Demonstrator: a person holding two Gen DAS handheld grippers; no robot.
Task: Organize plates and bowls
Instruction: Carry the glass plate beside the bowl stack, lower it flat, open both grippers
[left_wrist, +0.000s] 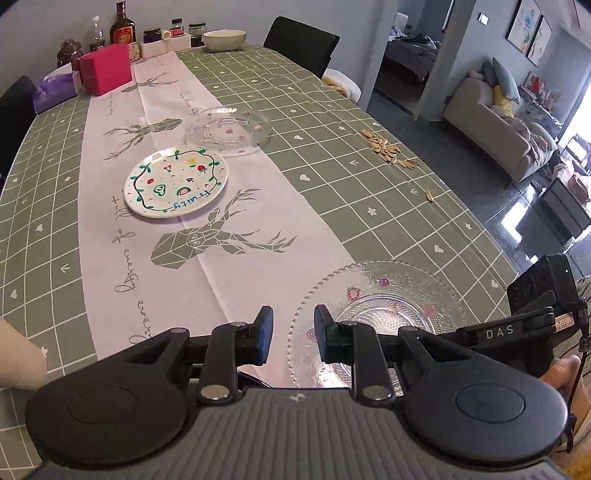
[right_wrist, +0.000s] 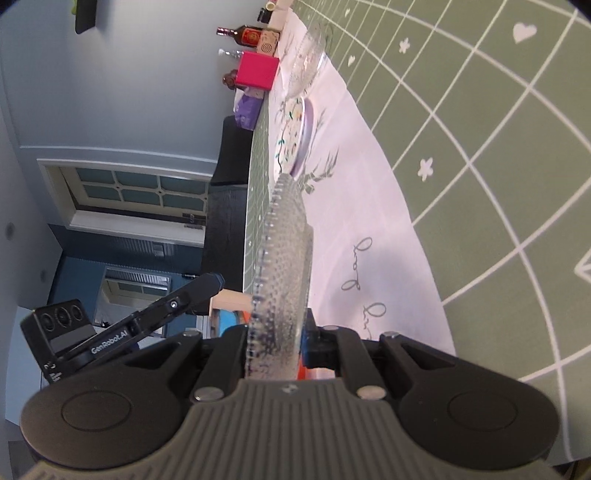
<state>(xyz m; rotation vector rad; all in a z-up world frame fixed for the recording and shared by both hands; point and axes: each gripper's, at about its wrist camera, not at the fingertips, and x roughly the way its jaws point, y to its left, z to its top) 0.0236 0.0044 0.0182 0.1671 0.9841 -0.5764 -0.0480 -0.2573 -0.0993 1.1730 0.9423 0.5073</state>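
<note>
A beaded clear glass plate (left_wrist: 376, 295) hovers low over the near right of the table; my right gripper (left_wrist: 461, 330) pinches its right rim. In the right wrist view that glass plate (right_wrist: 284, 258) stands edge-on between the jaws of my right gripper (right_wrist: 275, 332), which is shut on it. My left gripper (left_wrist: 293, 325) sits just left of the plate, jaws a little apart with nothing between them; it also shows as my left gripper (right_wrist: 216, 282) beyond the plate. A painted white plate (left_wrist: 175, 182) and a second glass plate (left_wrist: 227, 131) lie on the runner. A white bowl (left_wrist: 224, 38) stands at the far end.
A pink box (left_wrist: 105, 72), a purple tissue pack (left_wrist: 51, 90), bottles and jars crowd the far left end. Sunflower seeds (left_wrist: 386, 147) are scattered near the right edge. A black chair (left_wrist: 301, 42) stands behind the table. A hand shows at the left edge.
</note>
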